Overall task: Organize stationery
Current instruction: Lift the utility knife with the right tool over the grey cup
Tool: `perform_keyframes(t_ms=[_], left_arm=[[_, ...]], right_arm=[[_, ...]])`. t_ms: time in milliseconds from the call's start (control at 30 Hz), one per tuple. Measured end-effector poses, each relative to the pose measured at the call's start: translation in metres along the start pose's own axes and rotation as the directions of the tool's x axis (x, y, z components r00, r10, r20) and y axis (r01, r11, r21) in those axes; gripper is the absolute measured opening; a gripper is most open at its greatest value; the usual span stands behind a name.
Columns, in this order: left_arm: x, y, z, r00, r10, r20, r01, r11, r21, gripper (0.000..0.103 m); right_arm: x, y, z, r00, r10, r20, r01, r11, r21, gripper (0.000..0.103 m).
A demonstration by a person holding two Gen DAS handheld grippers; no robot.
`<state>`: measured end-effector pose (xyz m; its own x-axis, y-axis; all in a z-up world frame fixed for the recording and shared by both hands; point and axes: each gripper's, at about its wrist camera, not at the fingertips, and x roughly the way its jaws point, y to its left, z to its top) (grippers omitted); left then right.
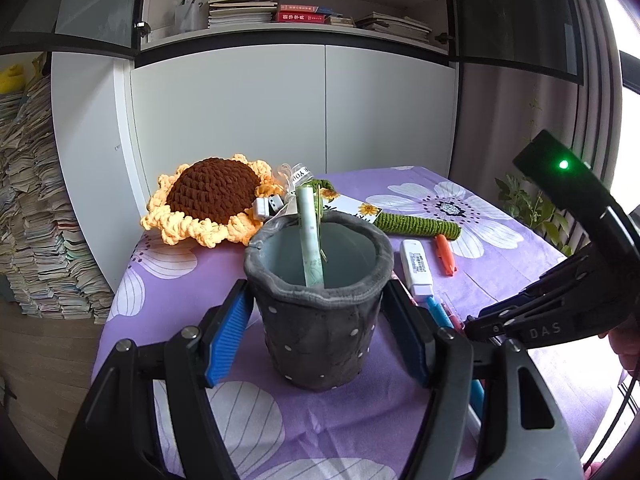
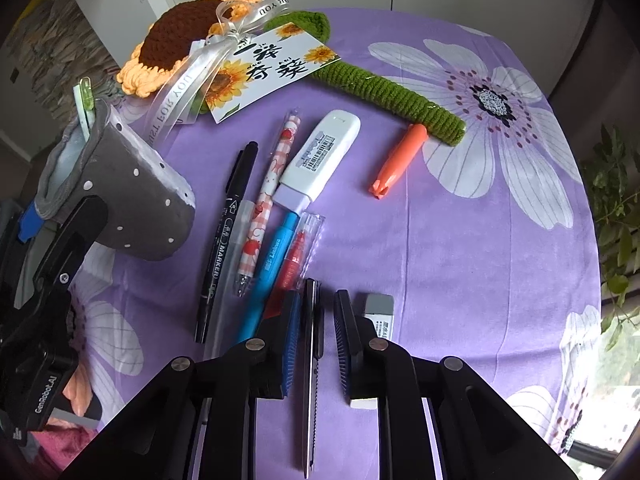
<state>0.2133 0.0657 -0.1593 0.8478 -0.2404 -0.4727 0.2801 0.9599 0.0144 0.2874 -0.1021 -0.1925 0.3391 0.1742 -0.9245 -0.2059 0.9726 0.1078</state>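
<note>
My left gripper (image 1: 316, 320) sits around the gray cup (image 1: 318, 300) in the middle of the left view. The blue pads (image 1: 230, 328) stand close on both sides of the cup, but I cannot tell if they squeeze it or only touch it. One pale green pen (image 1: 310, 236) stands inside the cup already.

My right gripper (image 2: 316, 340) is low in the right view. Its fingers are apart, with a thin black knife (image 2: 310, 360) lying between them. The left pad looks very near the knife and the right pad has a gap, so I am not holding it yet.

I think the job now is to grab this knife. To do it well, I should get it in the middle of the pads and close slowly, so it does not spin or slip. It is thin and flat on the purple cloth (image 2: 440, 260), so I must go low, but not pinch the cloth.

The eraser (image 2: 378, 316) sits just beside my right finger. The blue pen (image 2: 268, 276) and red pen (image 2: 294, 252) lie just beside my left finger. I should not bump them.

The cup must stay still and upright so the knife can drop in.
</note>
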Motion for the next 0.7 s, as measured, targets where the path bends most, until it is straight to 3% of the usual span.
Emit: perform_keyframes(t_ms=[133,233,467,567,700], left_arm=[[0.000,0.000,0.000,1.000,-0.001,-0.002,0.001,1.000,-0.001,0.066],[0.000,0.000,0.000,1.000,-0.002,-0.001,0.002,1.000,-0.002,0.066],[0.000,0.001,0.000,1.000,-0.001,-0.001,0.001,1.000,-0.002,0.066],[0.000,0.000,0.000,1.000,-0.001,-0.001,0.001,1.000,-0.002,0.066],[0.000,0.000,0.000,1.000,-0.002,-0.001,0.002,1.000,-0.002,0.066]], right_arm=[[0.002,0.004,0.002,1.000,-0.014,0.008,0.015,1.000,-0.017,0.016],[-0.003,0.005,0.002,0.999,-0.030,0.041,0.031,0.999,-0.032,0.009],[-0.054,0.016,-0.012,0.987,0.018,0.162,-0.008,0.998,-0.063,0.008],[-0.081,0.021,-0.017,0.974,0.066,0.216,-0.051,0.996,-0.073,0.008],[-0.123,0.033,-0.020,0.940,0.121,0.318,-0.095,0.991,-0.096,0.008]])
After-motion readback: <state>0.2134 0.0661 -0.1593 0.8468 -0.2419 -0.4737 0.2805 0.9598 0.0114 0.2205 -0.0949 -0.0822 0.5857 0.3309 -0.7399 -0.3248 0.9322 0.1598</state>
